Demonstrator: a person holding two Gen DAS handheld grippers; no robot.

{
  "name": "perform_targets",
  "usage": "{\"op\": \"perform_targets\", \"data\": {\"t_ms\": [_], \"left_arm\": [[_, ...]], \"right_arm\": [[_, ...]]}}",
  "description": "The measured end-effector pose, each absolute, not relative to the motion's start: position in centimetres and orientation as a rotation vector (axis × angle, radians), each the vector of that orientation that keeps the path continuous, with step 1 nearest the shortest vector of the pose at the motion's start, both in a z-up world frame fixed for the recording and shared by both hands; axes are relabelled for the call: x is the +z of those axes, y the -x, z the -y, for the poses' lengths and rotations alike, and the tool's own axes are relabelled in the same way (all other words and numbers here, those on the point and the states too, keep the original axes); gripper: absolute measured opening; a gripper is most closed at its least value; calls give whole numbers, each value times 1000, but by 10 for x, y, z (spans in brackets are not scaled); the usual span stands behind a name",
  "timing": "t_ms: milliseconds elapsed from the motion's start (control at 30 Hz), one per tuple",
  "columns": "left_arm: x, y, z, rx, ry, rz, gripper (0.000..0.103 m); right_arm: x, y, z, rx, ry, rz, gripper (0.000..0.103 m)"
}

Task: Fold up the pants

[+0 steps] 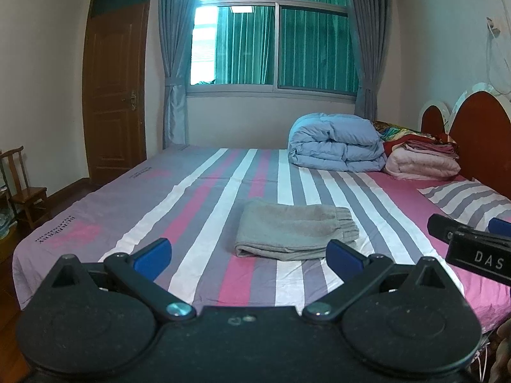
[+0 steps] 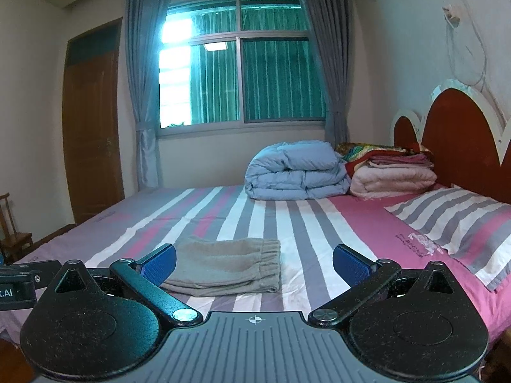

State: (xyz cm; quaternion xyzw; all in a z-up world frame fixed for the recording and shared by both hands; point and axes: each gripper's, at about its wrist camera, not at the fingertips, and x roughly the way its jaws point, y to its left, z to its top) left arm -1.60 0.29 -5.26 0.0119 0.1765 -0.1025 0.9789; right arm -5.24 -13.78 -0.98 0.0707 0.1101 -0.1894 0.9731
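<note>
The grey pants (image 1: 295, 231) lie folded into a compact rectangle on the striped bed sheet (image 1: 198, 198), elastic waistband to the right. They also show in the right wrist view (image 2: 228, 266). My left gripper (image 1: 249, 257) is open and empty, held back from the pants near the bed's front edge. My right gripper (image 2: 255, 265) is open and empty, to the right of the pants and apart from them. Part of the right gripper (image 1: 472, 242) shows at the right edge of the left wrist view.
A folded blue duvet (image 1: 335, 143) and a stack of pink bedding (image 1: 421, 159) sit at the far side by the red headboard (image 1: 479, 137). A striped pillow (image 2: 453, 226) lies at the right. A wooden chair (image 1: 22, 185) and door (image 1: 115, 89) stand at the left.
</note>
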Motion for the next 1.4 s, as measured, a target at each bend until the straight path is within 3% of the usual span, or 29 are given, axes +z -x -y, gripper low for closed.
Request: {"op": "perform_targets", "data": {"t_ms": [1400], "left_arm": [[-55, 12, -5, -212, -38, -359, 97]], "right_arm": [[-17, 41, 149, -349, -164, -264, 103]]}}
